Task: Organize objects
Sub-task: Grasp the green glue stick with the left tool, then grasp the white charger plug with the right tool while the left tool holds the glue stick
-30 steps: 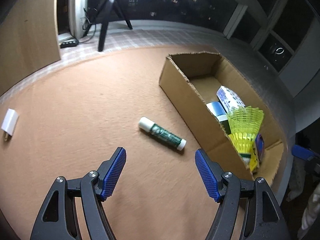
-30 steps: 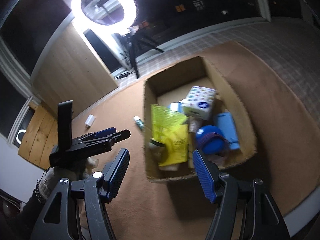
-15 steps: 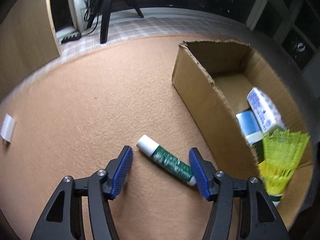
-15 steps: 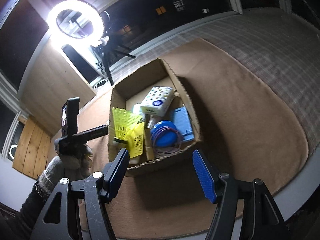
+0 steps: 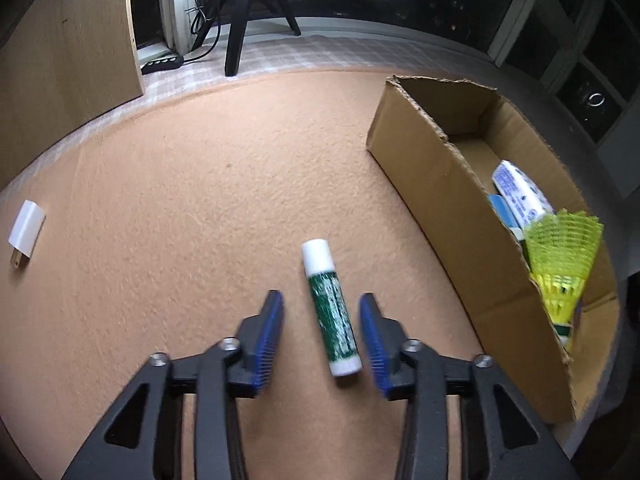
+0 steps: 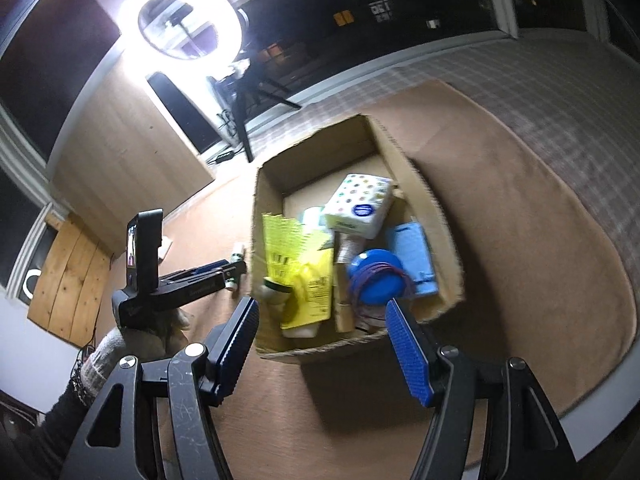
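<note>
A green and white glue stick [image 5: 330,308] lies on the tan felt mat. My left gripper [image 5: 321,338] is open and straddles its near end, with a blue pad on each side and not touching it. The glue stick [image 6: 236,258] and the left gripper [image 6: 224,271] also show in the right wrist view. An open cardboard box [image 5: 436,184] stands to the right and holds a yellow shuttlecock [image 5: 560,252] and a tissue pack [image 5: 516,196]. My right gripper [image 6: 322,332] is open and empty, hovering above the box's [image 6: 424,192] near end.
A white charger plug [image 5: 25,228] lies at the mat's far left. The box also holds a blue round case [image 6: 376,276], a blue pack [image 6: 412,256] and a yellow packet [image 6: 308,296]. A ring light [image 6: 180,20] on a tripod [image 5: 244,20] stands behind the mat.
My left gripper has moved down and forward onto the glue stick and narrowed around it. The right gripper's view has swung over the box, which now sits closer beneath it.
</note>
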`<state>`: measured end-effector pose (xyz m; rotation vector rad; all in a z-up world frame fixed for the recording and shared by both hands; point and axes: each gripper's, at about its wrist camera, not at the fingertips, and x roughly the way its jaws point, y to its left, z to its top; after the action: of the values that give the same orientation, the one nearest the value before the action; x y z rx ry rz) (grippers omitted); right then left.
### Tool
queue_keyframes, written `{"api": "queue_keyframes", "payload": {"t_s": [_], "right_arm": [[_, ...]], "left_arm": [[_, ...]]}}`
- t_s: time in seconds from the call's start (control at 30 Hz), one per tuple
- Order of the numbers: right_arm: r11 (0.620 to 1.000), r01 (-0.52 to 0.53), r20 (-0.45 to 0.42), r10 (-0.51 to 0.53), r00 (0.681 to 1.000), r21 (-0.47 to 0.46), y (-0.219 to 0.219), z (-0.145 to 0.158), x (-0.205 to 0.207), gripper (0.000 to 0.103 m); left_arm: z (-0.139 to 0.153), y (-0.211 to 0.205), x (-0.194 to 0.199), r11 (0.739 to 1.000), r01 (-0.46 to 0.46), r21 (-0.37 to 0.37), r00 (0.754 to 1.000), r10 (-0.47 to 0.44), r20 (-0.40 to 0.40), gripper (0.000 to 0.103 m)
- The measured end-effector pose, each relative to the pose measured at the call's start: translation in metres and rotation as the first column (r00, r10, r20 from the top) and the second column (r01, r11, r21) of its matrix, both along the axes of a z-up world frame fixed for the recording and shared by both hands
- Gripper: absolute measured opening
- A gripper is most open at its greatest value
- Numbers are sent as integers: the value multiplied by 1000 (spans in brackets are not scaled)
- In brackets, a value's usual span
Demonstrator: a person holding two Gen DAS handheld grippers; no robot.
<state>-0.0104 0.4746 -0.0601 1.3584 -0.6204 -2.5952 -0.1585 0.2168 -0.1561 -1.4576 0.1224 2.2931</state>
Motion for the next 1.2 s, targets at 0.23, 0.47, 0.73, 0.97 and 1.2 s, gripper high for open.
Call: {"api": "queue_keyframes", "payload": {"t_s": [0.23,0.47,0.73,0.97,1.2], "right_arm": [[999,-43,2,43,999,22,-18,2,-6,62],[997,-71,1,71,997,37,-32,7,-15,62],[980,-187,-13,189,982,62,-84,12,-49,62],[948,-310,-27,312,950,67,-150,11,-94,62],[907,-418,0,419,908,58,-223,0,-139,62]], "left_arm": [[-1,9,-1,999,0,-33,1000,0,-21,46],[-1,1,-3,998,-22,-55,999,20,-36,17],[-1,-70,-4,992,-110,-55,994,109,-29,17],[-1,-159,3,970,-240,-48,971,240,-13,17],[-1,-223,20,945,-324,-42,946,324,-1,17]]}}
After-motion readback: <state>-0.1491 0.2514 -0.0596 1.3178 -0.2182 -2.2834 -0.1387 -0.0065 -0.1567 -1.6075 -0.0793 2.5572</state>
